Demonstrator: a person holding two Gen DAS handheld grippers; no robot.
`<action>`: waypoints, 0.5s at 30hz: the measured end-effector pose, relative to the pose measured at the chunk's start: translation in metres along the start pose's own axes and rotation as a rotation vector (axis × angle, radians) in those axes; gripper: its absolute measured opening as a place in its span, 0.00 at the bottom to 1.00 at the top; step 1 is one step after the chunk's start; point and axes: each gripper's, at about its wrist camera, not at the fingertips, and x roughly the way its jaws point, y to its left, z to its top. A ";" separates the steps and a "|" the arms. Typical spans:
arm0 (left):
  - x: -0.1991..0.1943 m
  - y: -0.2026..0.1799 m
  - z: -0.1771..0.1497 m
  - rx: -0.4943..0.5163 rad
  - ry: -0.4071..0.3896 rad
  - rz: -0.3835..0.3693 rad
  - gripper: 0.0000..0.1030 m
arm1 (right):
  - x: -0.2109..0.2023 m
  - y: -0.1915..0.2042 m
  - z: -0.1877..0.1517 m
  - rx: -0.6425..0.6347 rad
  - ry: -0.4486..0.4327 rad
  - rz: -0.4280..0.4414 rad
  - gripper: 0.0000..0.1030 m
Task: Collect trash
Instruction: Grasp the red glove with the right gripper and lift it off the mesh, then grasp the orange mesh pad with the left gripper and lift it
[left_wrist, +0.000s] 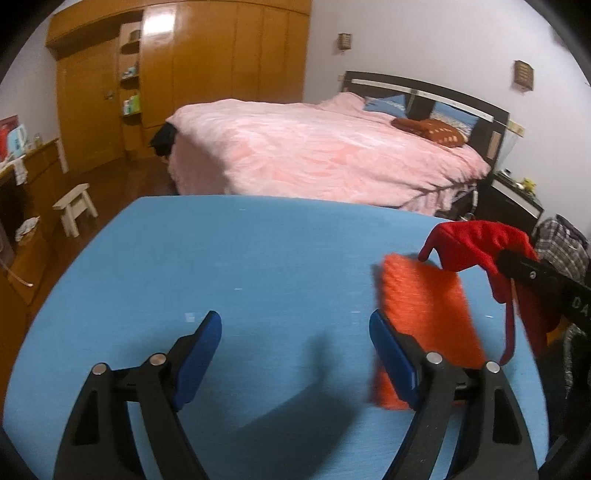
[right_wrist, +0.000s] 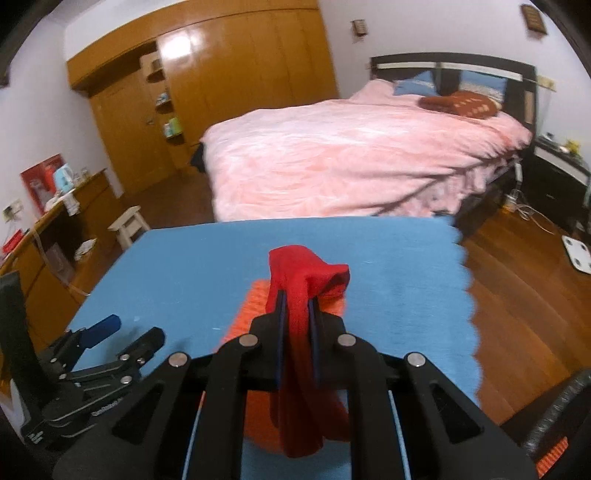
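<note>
Red knitted fabric piece (right_wrist: 306, 280) pinched between blue pads of right tool (right_wrist: 295, 306), jaws closed tight on it; cloth lifted off surface, long axis running along fingers, bunched end poking past tips toward bed, loose end hanging below tool. Orange ribbed knit rectangle (left_wrist: 424, 306) lying flat on blue cloth-covered surface (left_wrist: 240, 258), long axis running from near edge toward bed, directly under red piece. Right tool angled downward. Left tool (left_wrist: 295, 354) spread wide, holding nothing, tilted down over bare surface, its right finger just beside orange rectangle.
</note>
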 end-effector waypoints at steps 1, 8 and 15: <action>0.002 -0.004 0.000 0.003 0.004 -0.014 0.78 | 0.000 -0.006 -0.002 0.015 0.003 -0.005 0.10; 0.022 -0.046 -0.005 0.073 0.067 -0.100 0.78 | 0.004 -0.033 -0.017 0.070 0.041 -0.054 0.10; 0.040 -0.060 -0.010 0.079 0.156 -0.177 0.51 | 0.006 -0.035 -0.023 0.065 0.058 -0.064 0.10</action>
